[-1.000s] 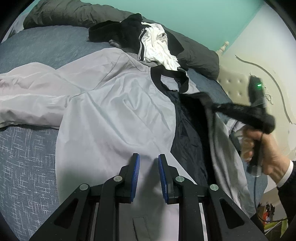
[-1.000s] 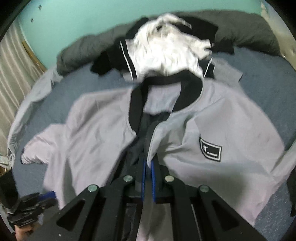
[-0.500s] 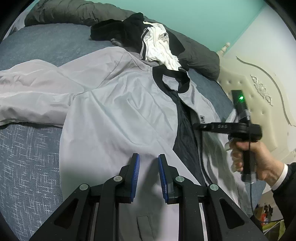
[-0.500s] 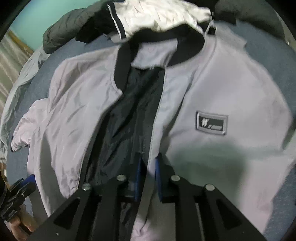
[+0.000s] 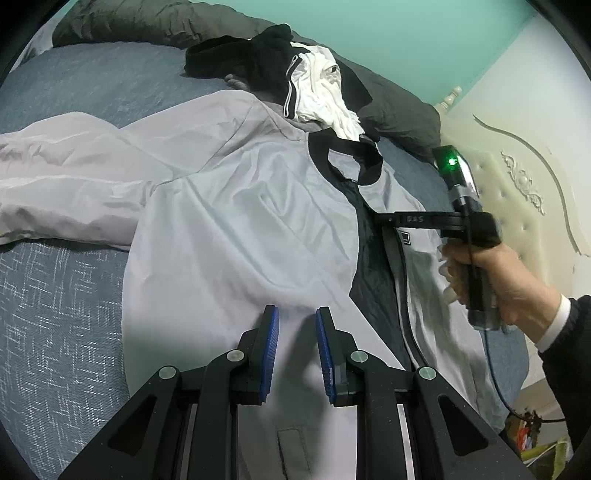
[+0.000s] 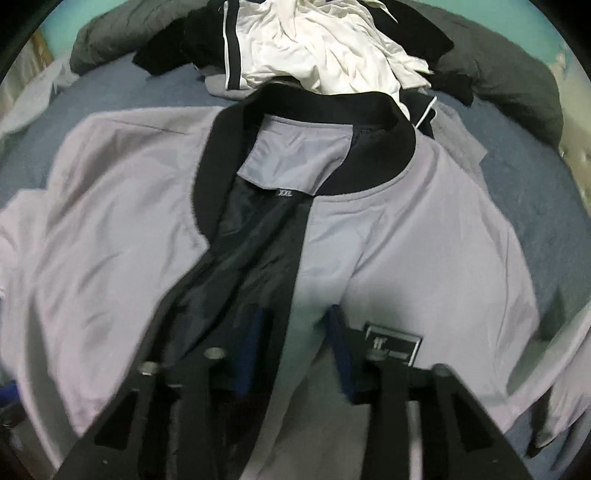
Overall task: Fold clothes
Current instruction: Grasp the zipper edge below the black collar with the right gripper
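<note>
teal wall [image 5: 424, 33], cream headboard [image 5: 517, 177], blue bedspread [image 5: 55, 302]

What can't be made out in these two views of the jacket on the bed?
- Jacket hem: cut off at the bottom edge of both views, behind the gripper bodies.
- Chest patch lettering: right wrist view, motion-blurred, partly behind a finger.
- Right gripper contact with the front edge: blurred; the left wrist view shows it only side-on.
- Pile of clothes by the collar: tangled, pieces not countable.
- Far sleeve: left wrist view, behind the hand.
</note>
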The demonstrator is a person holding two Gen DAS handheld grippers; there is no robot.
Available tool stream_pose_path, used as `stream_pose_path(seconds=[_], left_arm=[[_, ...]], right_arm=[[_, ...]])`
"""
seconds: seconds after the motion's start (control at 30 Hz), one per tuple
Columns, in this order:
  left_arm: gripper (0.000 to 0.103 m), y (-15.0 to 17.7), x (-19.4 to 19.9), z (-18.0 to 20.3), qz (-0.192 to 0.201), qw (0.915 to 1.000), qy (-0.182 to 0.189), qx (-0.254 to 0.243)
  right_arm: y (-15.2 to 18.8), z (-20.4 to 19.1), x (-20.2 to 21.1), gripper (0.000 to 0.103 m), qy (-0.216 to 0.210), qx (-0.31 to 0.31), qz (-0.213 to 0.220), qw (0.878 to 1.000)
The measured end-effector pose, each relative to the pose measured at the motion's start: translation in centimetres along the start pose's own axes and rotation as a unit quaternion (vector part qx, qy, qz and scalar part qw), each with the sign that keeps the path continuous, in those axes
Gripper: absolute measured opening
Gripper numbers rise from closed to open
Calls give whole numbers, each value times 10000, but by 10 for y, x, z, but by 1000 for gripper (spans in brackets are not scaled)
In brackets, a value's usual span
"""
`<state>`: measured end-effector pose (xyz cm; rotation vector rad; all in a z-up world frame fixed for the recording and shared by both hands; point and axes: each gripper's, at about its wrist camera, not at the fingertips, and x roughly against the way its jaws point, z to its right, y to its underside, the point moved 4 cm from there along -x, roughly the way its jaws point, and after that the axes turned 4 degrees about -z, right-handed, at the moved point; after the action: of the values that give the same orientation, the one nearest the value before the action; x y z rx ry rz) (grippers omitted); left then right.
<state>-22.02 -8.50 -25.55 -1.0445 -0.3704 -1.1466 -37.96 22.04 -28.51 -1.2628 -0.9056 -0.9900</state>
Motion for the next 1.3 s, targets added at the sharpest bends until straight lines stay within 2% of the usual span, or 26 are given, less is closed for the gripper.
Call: stream_pose_path(seconds=[0.13,0.2,0.33,0.43,0.53,0.73,1.0,1.07,1.13,1.2,1.23,1.3], left_arm=[[22,1,-1,-1,-26,10000,23,5],[23,1,-2,-1,-28,10000,27,9],[22,1,-1,-2,-17,10000,36,33],[22,0,0,-2,5,10000,42,42],[22,0,0,-3,15,10000,45,65],[23,0,-1,-2,7,10000,38,52],[22,0,-1,-9,9,9999,37,113],[22,-1,0,-10,26,9999,35,138],[22,-1,2,-13,60,9998,32,185],[22,-2,4,-16,87,9997,32,232],[22,-2,5,-17,98,9996,29,254],[22,-3,6,-20,119,9995,27,297]], right_arm=[[1,6,-6,5,52,32,-6,10000],[3,12,-4,4,-92,-123,103,9998],[8,28,17,3,-716,-644,625,9934],[11,31,38,3,-1031,-793,1041,9860],[10,33,52,3,-1153,-780,1266,9821],[-6,26,44,3,-1080,-835,1175,9836],[-17,19,-4,4,-913,-817,537,9910],[-18,19,-13,7,-915,-879,417,9910],[-18,21,-5,8,-989,-1088,599,9873],[-17,20,7,18,-1059,-1223,848,9832],[-16,16,15,24,-1184,-1254,950,9804],[-14,7,21,24,-1569,-1239,951,9752]])
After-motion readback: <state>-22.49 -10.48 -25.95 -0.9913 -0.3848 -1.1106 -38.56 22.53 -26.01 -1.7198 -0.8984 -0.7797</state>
